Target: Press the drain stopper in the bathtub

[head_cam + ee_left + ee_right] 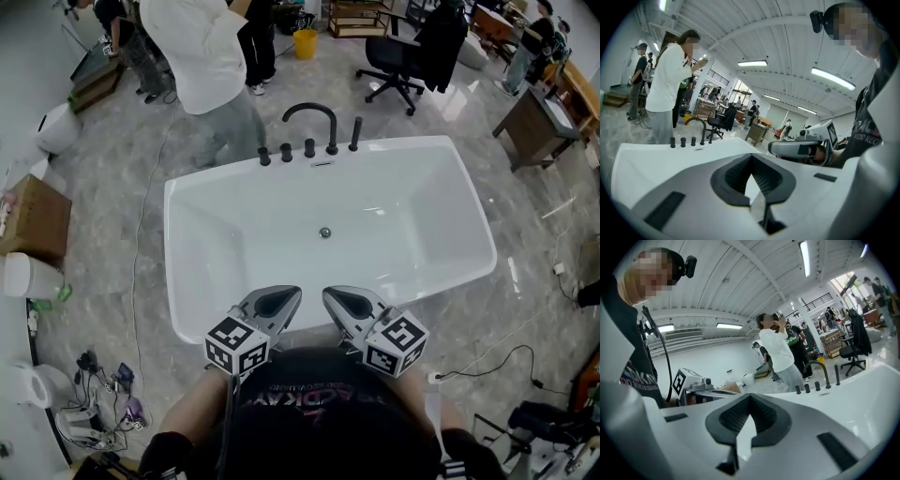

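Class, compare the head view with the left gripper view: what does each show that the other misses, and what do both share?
Only the head view shows the small round metal drain stopper on the tub floor, and the square-marker cube on the left gripper. Only the left gripper view shows the long ceiling strip lights and the black head-mounted camera. Both show the white bathtub, its black arched faucet, the person in a white top, the black office chair and the right gripper.
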